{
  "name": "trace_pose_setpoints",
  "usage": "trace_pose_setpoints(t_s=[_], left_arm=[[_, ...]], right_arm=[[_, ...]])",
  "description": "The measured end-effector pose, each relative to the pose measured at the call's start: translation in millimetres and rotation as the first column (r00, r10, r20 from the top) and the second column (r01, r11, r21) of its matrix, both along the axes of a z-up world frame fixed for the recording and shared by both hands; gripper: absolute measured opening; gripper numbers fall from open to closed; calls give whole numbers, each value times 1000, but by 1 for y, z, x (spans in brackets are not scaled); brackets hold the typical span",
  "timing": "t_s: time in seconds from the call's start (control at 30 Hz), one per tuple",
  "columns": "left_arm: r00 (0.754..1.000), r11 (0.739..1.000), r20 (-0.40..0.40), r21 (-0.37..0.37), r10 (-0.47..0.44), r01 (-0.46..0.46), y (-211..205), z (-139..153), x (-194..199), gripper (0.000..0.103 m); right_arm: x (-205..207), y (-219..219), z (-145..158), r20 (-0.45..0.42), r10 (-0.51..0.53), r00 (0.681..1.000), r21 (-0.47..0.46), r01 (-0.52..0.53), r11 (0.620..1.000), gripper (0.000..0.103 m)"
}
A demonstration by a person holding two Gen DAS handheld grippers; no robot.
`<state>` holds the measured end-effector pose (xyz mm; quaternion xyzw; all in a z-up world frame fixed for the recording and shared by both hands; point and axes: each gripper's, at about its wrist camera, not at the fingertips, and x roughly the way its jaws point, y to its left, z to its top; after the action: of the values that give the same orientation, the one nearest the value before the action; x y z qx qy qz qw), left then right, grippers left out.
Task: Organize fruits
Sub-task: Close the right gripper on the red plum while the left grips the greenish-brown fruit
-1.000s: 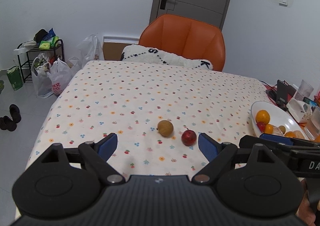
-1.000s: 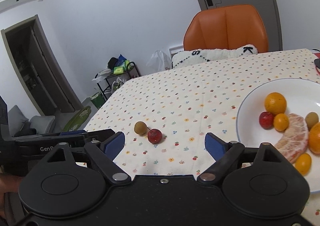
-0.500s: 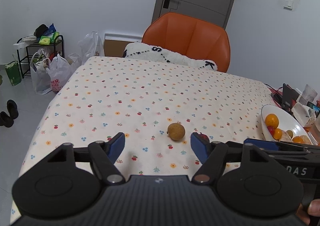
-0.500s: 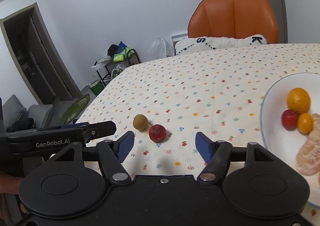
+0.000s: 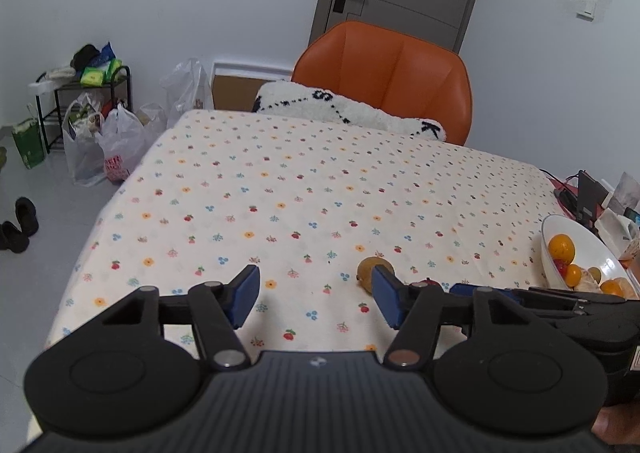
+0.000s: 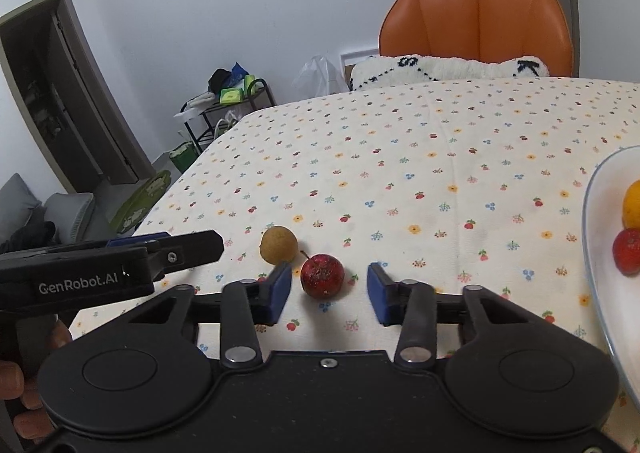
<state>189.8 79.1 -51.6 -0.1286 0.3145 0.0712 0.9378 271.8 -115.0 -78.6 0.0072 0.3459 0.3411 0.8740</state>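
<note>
A small red apple (image 6: 322, 275) lies on the flowered tablecloth, between the blue pads of my right gripper (image 6: 329, 291), which is open and not touching it. Just behind and to its left sits a round brown fruit (image 6: 279, 245). In the left wrist view the brown fruit (image 5: 370, 269) is half hidden behind the right finger of my left gripper (image 5: 316, 297), which is open and holds nothing. Only the top of the red apple (image 5: 428, 281) shows there. A white plate (image 6: 588, 221) at the right holds an orange (image 6: 632, 205), a red fruit (image 6: 628, 251) and other fruits.
An orange chair (image 5: 384, 69) with a white cushion (image 5: 352, 113) stands at the table's far edge. Devices and boxes (image 5: 592, 201) crowd the right end behind the plate (image 5: 592, 249). Bags and a shelf (image 5: 80, 109) stand on the floor at the left.
My right gripper has moved left and forward until the red apple sits between its pads. The left gripper has shifted left, so the brown fruit now lies beside its right finger.
</note>
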Motion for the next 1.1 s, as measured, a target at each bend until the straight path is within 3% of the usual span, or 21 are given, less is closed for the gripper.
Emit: trace_pose_setpoints(t_s=[0.03, 0.07, 0.47, 0.63, 0.77, 1.1], left_arm=[[1000, 1000, -3, -8, 0, 0, 0, -1, 1, 59], [1000, 1000, -4, -11, -2, 2, 0, -2, 2, 59], [999, 999, 2, -19, -48, 48, -17, -8, 21, 57], [997, 997, -15, -24, -73, 73, -26, -15, 30, 49], [997, 998, -29, -6, -70, 70, -32, -21, 36, 26], [995, 995, 2, 17, -96, 96, -55, -4, 27, 25]], right_arm=[[2, 1, 0, -7, 5, 1000, 3, -5, 1000, 24], [3, 0, -1, -14, 11, 1000, 11, -11, 1000, 23], [4, -23, 16, 29, -28, 999, 23, 28, 999, 22], [5, -36, 24, 45, -51, 998, 36, 49, 998, 22], [4, -46, 27, 51, -65, 997, 45, 63, 997, 22], [-4, -78, 34, 57, -116, 992, 88, 111, 990, 22]])
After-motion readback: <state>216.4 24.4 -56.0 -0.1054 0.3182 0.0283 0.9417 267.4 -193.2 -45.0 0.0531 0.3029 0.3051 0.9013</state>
